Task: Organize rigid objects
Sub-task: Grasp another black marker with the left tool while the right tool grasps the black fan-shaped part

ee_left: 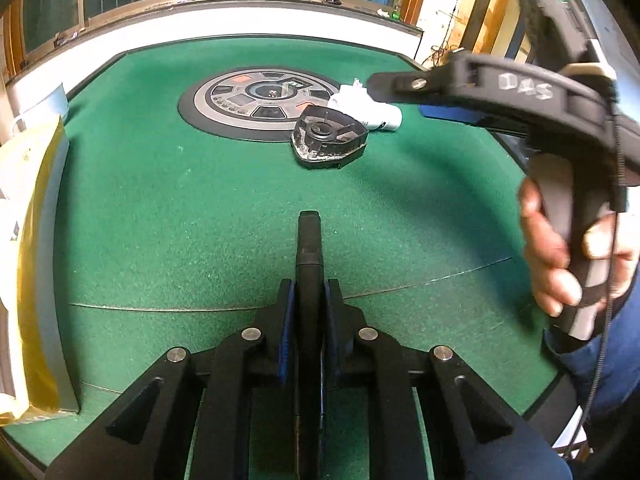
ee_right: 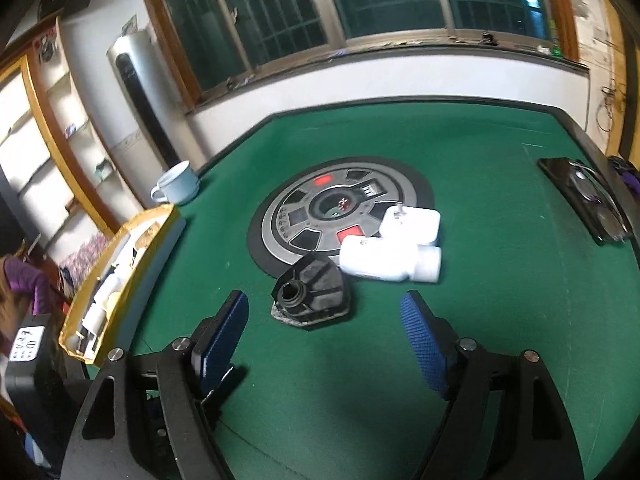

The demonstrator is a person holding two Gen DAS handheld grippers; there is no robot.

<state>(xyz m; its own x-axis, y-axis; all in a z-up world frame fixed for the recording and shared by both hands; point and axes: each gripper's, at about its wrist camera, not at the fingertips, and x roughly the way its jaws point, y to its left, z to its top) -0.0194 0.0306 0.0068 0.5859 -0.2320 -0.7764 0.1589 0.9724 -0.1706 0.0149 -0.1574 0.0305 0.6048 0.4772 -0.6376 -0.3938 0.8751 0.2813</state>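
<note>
White handwritten marking, roughly "DAS", on the right tongs (ee_left: 394, 90), not clearly legible

Green felt table (ee_right: 500, 168) under barred windows (ee_right: 280, 12); round control panel (ee_right: 320, 216) at centre, pale mug (ee_right: 178, 188) at ten o'clock, black phone (ee_right: 580, 196) at three o'clock, tower fan (ee_right: 136, 92) beyond.
</note>
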